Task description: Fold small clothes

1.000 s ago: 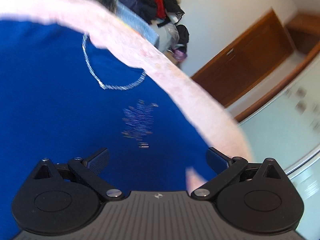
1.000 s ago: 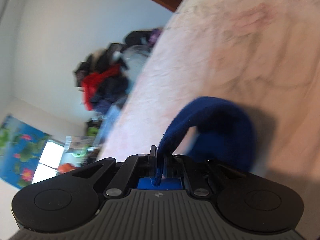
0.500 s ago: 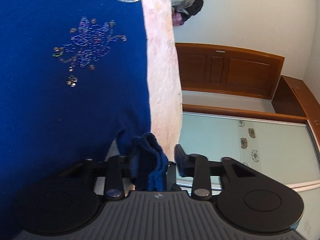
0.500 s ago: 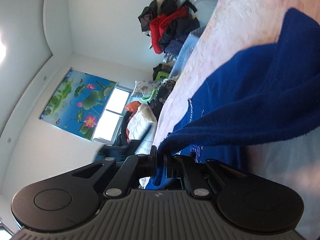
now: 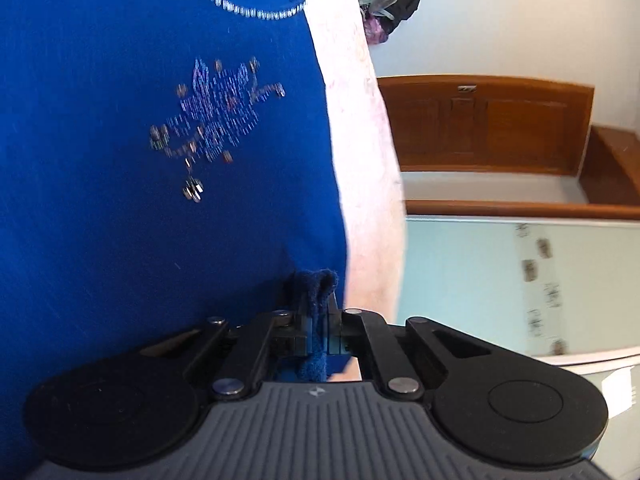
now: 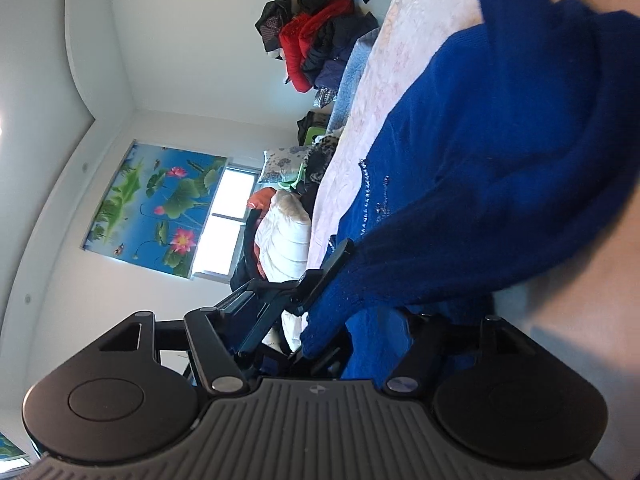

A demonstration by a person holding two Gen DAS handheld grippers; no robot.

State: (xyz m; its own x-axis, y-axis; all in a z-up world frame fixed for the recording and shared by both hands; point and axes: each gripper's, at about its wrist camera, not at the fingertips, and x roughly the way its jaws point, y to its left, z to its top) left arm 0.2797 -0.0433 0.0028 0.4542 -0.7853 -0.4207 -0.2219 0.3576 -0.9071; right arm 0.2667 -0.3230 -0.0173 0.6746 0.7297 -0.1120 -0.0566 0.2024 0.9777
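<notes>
Blue sweater (image 5: 140,208): spread on the pink bedspread (image 5: 360,120); silver trim along the neckline at the far end, beaded flower motif on the chest.
Sweater in right wrist view (image 6: 500,152): one part lifted and draped toward the camera, the cuff end (image 6: 332,320) hanging across the tool's mouth.
Left gripper (image 5: 318,320): closed narrow on a bunched bit of the blue knit at the near right edge of the garment; fabric sticks out above and below the fingers.
Right gripper (image 6: 340,312): spread wide; left finger (image 6: 332,264) angled out and clear of the cloth, right finger hidden under the knit; cuff lies loose between, not pinched.
Bedspread: pale pink with a faint pattern, showing as a strip to the right of the sweater in the left wrist view.
Clothes pile (image 6: 316,44): red, black and dark blue garments heaped at the far end of the bed against the wall.
Wooden cabinet (image 5: 480,124): brown panels, to the right past the bed edge.
Lotus picture (image 6: 156,208): on the wall beside a bright window (image 6: 228,220).
Containers: none made out in either view.
</notes>
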